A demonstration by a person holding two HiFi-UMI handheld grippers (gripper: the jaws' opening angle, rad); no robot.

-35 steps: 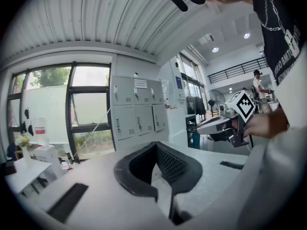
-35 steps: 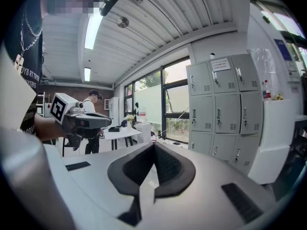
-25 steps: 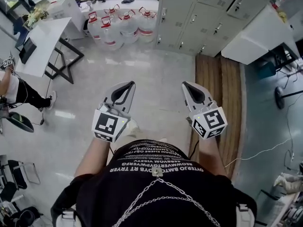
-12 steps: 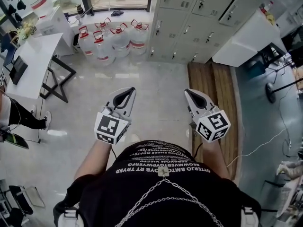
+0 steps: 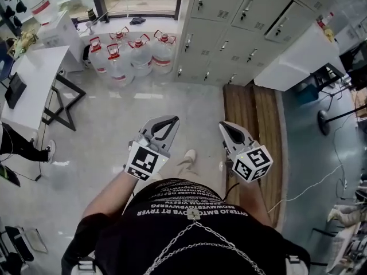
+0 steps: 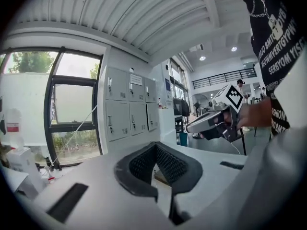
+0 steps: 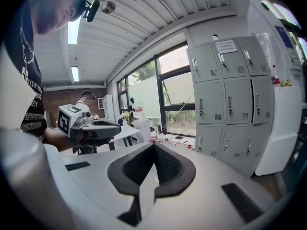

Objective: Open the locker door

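A bank of grey lockers (image 5: 241, 16) with small handles stands along the far wall, all doors closed. It also shows in the left gripper view as lockers (image 6: 127, 107) and in the right gripper view as lockers (image 7: 230, 95). My left gripper (image 5: 171, 120) and right gripper (image 5: 223, 125) are held side by side at waist height, well short of the lockers. Both are shut with nothing between the jaws. Each gripper view shows its own tips meeting, left gripper (image 6: 154, 145) and right gripper (image 7: 154, 145).
Several large water bottles (image 5: 129, 53) stand on the floor left of the lockers, under a window. A white table (image 5: 31, 79) is at the left, a white cabinet (image 5: 292, 56) at the right. A wooden platform (image 5: 252, 125) runs toward the lockers. A person's leg (image 5: 14, 145) shows at far left.
The person has stepped forward, so the lockers and bottles sit nearer and lower in the head view. Both grippers stay shut; the left one has shifted slightly right.
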